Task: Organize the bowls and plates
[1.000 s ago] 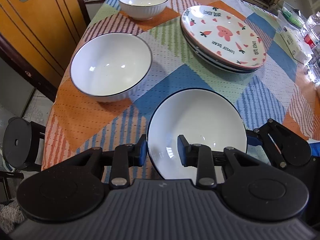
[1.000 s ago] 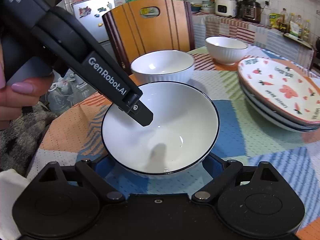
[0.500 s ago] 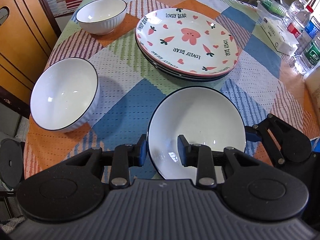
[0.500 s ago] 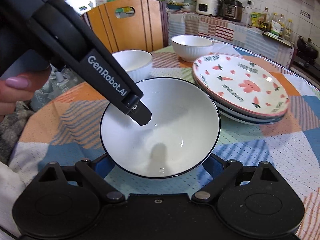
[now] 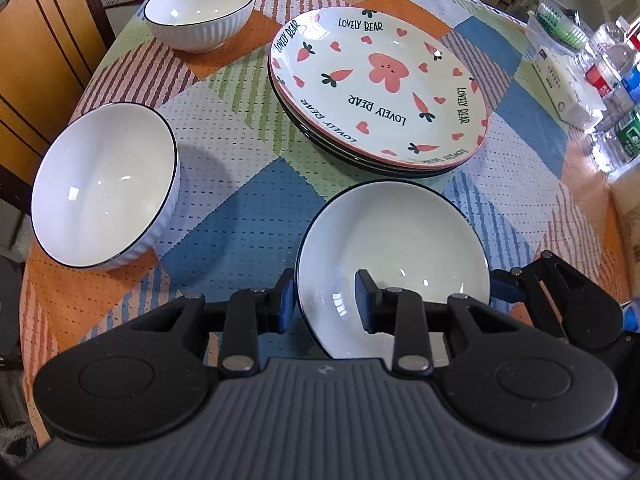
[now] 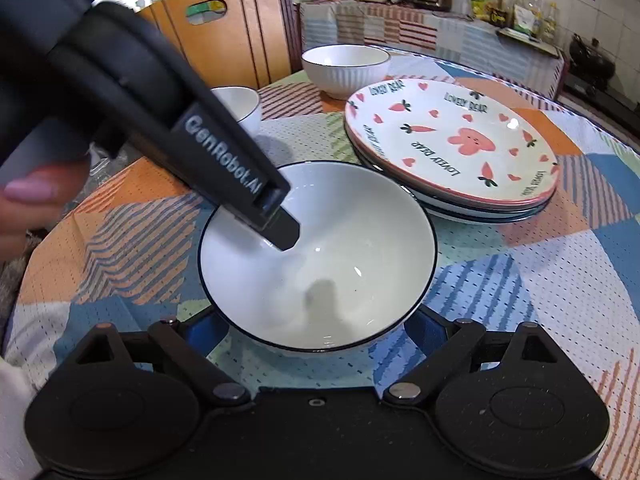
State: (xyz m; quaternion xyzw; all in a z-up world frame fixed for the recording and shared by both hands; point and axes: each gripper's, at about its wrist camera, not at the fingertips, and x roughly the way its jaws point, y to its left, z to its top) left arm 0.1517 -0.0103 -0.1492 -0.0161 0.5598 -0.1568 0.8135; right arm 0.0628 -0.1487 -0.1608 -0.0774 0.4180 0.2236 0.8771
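I have carried the bowl [image 5: 394, 256] nearer the plates [image 5: 378, 88]; left tongs [image 5: 326, 300] pinch its rim, right tongs [image 6: 316, 330] straddle it open.

Left black two-finger claw [image 5: 326, 302] clamped across a white bowl's [image 5: 394, 248] rim, one finger inside. Right black claw [image 6: 316, 330] spread wide, straddling the bowl's base.

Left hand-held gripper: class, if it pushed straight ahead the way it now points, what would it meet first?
The left hand-held gripper grips the rim of the black-rimmed white bowl. Straight ahead, bowl leading, the stack of carrot-patterned "Lovely Bear" plates probably comes first, though depth is unclear.
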